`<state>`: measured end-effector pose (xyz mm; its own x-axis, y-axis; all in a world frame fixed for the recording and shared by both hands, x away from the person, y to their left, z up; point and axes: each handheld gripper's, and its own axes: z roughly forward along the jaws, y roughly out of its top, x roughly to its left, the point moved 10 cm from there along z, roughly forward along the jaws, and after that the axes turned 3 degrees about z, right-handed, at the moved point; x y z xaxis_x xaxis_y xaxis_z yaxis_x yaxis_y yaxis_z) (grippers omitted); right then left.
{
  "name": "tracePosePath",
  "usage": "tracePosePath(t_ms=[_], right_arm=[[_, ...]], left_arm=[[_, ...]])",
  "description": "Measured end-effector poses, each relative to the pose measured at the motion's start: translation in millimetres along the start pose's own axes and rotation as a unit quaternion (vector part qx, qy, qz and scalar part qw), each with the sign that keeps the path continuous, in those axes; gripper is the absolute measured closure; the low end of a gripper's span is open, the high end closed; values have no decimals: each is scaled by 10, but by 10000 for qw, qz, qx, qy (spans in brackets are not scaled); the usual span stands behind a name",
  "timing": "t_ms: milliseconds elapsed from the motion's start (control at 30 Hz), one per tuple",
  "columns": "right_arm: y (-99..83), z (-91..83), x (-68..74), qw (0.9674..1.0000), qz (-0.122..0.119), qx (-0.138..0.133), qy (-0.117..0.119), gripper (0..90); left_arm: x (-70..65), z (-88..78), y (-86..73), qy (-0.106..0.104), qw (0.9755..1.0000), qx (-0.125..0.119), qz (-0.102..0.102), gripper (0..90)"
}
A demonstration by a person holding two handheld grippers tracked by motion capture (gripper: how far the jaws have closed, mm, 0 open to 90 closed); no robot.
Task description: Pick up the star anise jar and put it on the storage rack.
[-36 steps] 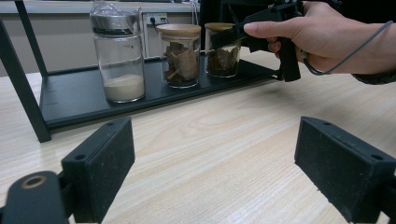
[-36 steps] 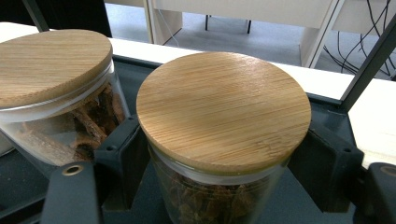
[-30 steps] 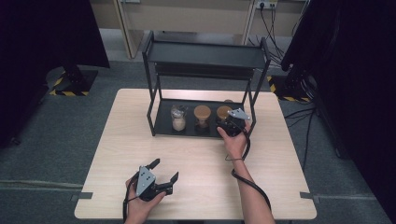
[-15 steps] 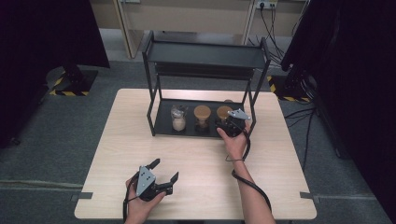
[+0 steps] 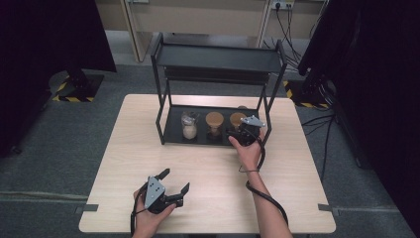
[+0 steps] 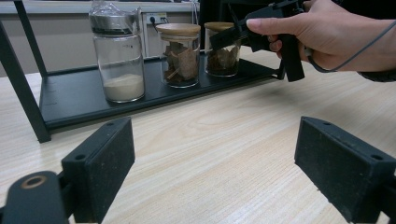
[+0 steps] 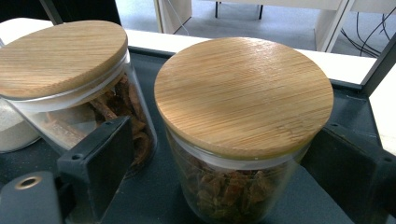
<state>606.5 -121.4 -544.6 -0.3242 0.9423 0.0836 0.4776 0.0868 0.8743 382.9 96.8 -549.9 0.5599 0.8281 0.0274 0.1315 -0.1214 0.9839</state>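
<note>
Nearest the person, the left gripper (image 5: 174,189) rests low over the pale wood-grain table (image 5: 124,163), jaws spread wide with bare tabletop between its flat black pads. Farther forward, the right gripper (image 5: 236,135) reaches into the lower tier of the black metal rack (image 5: 171,130); its jaws have just been opening and now stand released on either side of the right-hand glass jar (image 7: 233,186), the pads apart from the glass. This jar is cylindrical and clear, holds brown dried pieces, and carries a round bamboo lid (image 7: 243,93) with fine straight grain. Just beside it on the same dark tray stands a second bamboo-lidded jar (image 7: 70,93) of coarser brown strips, close enough to crowd the left jaw. Farther along the tray is a taller glass jar (image 6: 117,56) with a metal collar and a layer of pale powder. The rack's thin posts and upper shelf (image 5: 218,58) frame the jars from above.
</note>
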Motion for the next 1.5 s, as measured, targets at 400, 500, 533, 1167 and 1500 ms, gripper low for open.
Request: tracePosePath(t_ms=[400, 500, 533, 1167, 1500], right_arm=[[56, -103, 35, 10000, 21, -64, 40, 80], [65, -131, 41, 10000, 1, -61, 47, 78], [66, -140, 46, 10000, 0, -69, 60, 77], [65, -322, 111, 9996, -135, -158, 216, 67], [39, -388, 133, 9993, -135, -184, 284, 60]], left_arm=[[-11, 5, 2, -5, 10000, -8, -2, 118], [-14, 5, 3, -7, 10000, -10, -1, 118], [-14, 6, 3, -7, 10000, -9, 0, 118], [-21, 10, 4, -9, 10000, -9, 20, 119], [-21, 9, 4, -7, 10000, -12, 19, 119]])
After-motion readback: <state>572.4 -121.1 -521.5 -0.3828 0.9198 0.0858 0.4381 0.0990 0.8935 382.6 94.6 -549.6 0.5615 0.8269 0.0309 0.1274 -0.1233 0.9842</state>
